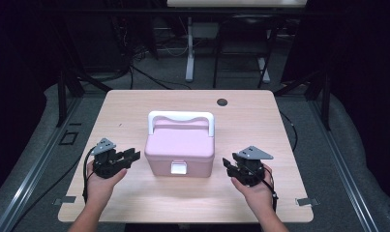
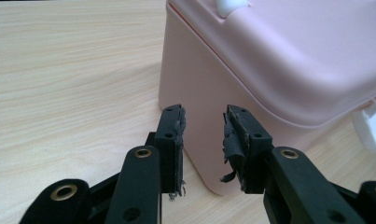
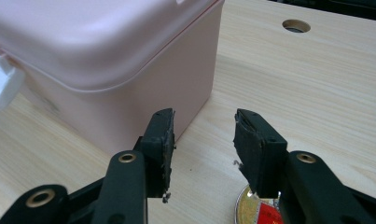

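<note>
Approach is the step in hand, by my reading: both tools flank a closed pink box (image 1: 180,147) that sits in the middle of the desk (image 1: 129,104), its white handle (image 1: 181,117) folded toward the far side and a white latch (image 1: 178,167) on its near face. At the left, the left hand-held gripper (image 1: 130,156) is held just beside the box's left wall, jaws parted and empty; in the left gripper view its worn pads (image 2: 178,140) frame the box's near corner without touching it. At the right, the right hand-held gripper (image 1: 227,163) stands a little off the right wall, likewise parted with nothing between its jaws. The next move probably calls for steadying the box with one tool while the other works the latch. Whatever the box holds is hidden. A round gold-and-red thing (image 3: 258,209) at the bottom edge of the right gripper view is cut off and I cannot identify it.
</note>
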`<act>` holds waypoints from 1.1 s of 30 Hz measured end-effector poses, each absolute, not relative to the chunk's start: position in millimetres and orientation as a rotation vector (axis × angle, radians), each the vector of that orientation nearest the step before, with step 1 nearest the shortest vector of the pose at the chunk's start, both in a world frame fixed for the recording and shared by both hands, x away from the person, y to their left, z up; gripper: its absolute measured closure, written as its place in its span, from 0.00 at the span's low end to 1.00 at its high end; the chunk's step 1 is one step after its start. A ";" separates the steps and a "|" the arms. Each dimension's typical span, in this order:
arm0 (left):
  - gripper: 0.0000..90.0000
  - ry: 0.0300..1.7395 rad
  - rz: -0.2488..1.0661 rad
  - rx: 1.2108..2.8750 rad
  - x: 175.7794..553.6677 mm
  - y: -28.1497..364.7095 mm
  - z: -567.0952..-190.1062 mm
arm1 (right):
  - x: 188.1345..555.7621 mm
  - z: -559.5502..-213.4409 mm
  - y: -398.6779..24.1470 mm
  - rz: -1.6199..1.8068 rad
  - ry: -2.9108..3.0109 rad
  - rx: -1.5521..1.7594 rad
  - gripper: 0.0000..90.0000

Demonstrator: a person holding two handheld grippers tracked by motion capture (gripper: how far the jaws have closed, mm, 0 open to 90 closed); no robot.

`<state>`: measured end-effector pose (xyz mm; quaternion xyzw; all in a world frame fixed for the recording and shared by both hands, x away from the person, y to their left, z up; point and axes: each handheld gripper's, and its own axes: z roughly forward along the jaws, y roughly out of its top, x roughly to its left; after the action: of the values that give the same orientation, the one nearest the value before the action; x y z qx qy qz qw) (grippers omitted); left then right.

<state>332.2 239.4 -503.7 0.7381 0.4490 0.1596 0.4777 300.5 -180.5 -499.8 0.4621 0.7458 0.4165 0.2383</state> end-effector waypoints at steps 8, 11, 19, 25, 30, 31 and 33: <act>0.78 1.103 0.395 1.808 341.3 236.2 -505.4 | 312.6 -505.3 -179.1 1.141 2.046 1.291 0.68; 0.80 1.101 0.385 1.812 344.3 234.0 -507.7 | 317.7 -508.0 -178.3 1.138 2.039 1.301 0.69; 0.81 1.100 0.413 1.828 345.7 226.6 -520.2 | 328.9 -514.1 -172.4 1.151 2.037 1.304 0.72; 0.83 1.098 0.410 1.854 346.7 222.8 -527.1 | 334.5 -519.3 -169.2 1.162 2.040 1.309 0.73; 0.84 1.098 0.402 1.828 346.6 219.9 -528.8 | 336.7 -521.9 -164.5 1.152 2.039 1.300 0.73; 0.84 1.094 0.396 1.831 346.4 219.9 -528.4 | 337.0 -522.4 -163.1 1.153 2.031 1.305 0.73; 0.85 1.089 0.402 1.820 346.1 218.6 -528.6 | 337.8 -523.0 -161.5 1.156 2.026 1.313 0.73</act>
<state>346.1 218.6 -528.6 0.7432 0.4449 0.1644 0.4719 337.8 -161.5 -523.0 0.4772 0.7367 0.4203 0.2303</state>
